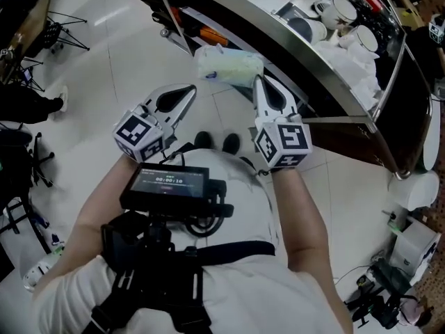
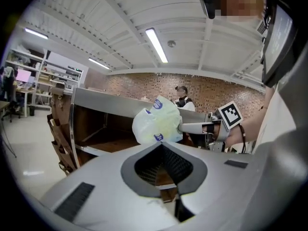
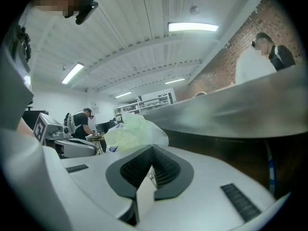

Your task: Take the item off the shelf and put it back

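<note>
Bag [image 1: 229,66]: pale, crumpled plastic, hanging in the air just outside the steel rim of the shelf [image 1: 320,82], over the tiled floor [image 1: 125,54] and not resting on anything. Main risk is the grip. The right tongs [image 1: 259,82] have the bag only by a thin pinch of film at its near edge, with the bulk sticking out beyond the tips, so a quick swing or a snag on the rim could pull the film free and drop the bag to the floor. Second risk: the bag's soft bulk may catch the shelf edge as you carry it in, or brush the cups [image 1: 341,9] in the upper tray if you go too high. Third: thin plastic may cling to the pads when you let go, so the bag could drag back out with you. Right tongs: jaws pressed together, with a sliver of the bag caught between them. Left tongs [image 1: 189,90]: jaws together as well, nothing between them, tips near the bag's other side but not touching it as far as you can judge from the head view.
</note>
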Demonstrator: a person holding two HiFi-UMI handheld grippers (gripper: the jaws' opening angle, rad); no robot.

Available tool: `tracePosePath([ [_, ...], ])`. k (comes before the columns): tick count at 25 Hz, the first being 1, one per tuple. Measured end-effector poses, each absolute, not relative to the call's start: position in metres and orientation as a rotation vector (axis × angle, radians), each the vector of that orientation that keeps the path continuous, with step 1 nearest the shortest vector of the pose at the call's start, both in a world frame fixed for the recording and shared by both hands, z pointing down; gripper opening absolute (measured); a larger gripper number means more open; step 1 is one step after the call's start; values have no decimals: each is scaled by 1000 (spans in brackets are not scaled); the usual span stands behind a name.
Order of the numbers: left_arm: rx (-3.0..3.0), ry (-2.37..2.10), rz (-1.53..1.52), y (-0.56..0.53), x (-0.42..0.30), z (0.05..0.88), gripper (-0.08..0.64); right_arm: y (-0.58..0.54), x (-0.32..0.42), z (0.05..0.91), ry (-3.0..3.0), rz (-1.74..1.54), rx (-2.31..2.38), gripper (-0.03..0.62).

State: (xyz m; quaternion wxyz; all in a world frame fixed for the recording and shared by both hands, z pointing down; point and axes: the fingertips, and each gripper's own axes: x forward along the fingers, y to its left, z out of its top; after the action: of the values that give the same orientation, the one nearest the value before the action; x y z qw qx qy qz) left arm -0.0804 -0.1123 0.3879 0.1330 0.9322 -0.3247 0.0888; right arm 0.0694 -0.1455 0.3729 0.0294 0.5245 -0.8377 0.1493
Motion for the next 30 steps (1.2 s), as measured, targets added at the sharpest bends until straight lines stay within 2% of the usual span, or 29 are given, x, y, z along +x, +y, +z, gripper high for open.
tracePosePath([
  [11,2749,-972,166,-123,-92,331,6,-156,50,269,-2804,354,1642,6],
  [30,2770,-937,139,-124,-87,323,6,-154,58,279,-2775,391,1680,6],
])
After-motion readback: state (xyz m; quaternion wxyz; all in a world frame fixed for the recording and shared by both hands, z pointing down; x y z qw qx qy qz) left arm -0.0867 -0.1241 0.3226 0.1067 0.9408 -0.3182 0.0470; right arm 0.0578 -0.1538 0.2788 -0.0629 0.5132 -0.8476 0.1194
